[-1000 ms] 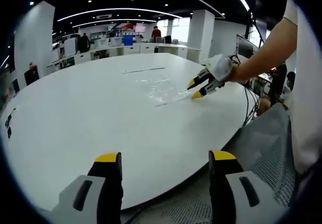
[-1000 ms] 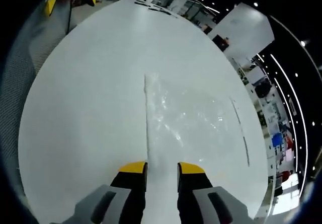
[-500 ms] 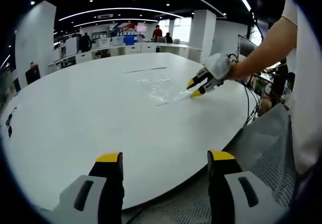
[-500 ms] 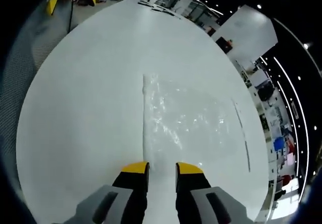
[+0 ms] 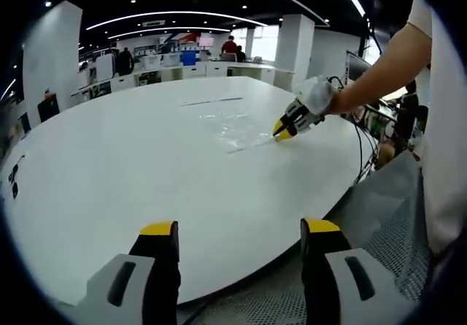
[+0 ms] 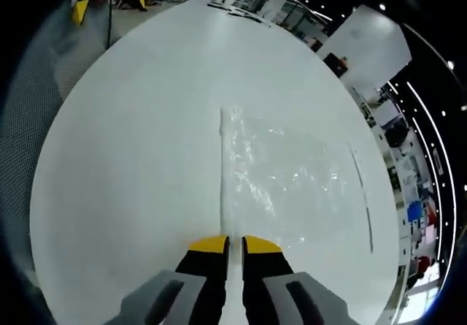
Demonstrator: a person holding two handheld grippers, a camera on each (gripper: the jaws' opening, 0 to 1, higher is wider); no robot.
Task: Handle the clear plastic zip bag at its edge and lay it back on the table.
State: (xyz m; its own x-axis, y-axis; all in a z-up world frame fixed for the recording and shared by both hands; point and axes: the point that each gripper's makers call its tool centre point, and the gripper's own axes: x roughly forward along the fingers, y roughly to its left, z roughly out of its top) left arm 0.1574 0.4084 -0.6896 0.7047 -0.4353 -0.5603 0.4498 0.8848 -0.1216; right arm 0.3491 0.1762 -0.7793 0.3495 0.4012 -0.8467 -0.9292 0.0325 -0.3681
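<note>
Where the bag (image 6: 281, 171) lies flat on the white table (image 6: 131, 142), its straight zip edge runs up the right gripper view from between the yellow tips of the right gripper (image 6: 235, 245), whose jaws stand nearly together, pinching that edge at the near end. The clear film spreads to the right of the edge, crinkled and glinting under the ceiling lights, and rests on the tabletop. In the left gripper view the same bag (image 5: 235, 129) shows as a pale, shiny patch towards the far right part of the table (image 5: 117, 171), with the right gripper (image 5: 282, 131) at its nearest corner, tips down at the surface and drawn close on the edge; a gloved hand (image 5: 315, 96) holds it, a bare forearm reaching in from the right. The left gripper (image 5: 239, 228) hangs at the near rim of the table, well apart from the bag, its two yellow-tipped jaws spread wide with nothing between them. It also appears at the upper left of the right gripper view, by the table's far rim. Grey mesh (image 5: 387, 208) lies beyond the table edge at lower right.
</note>
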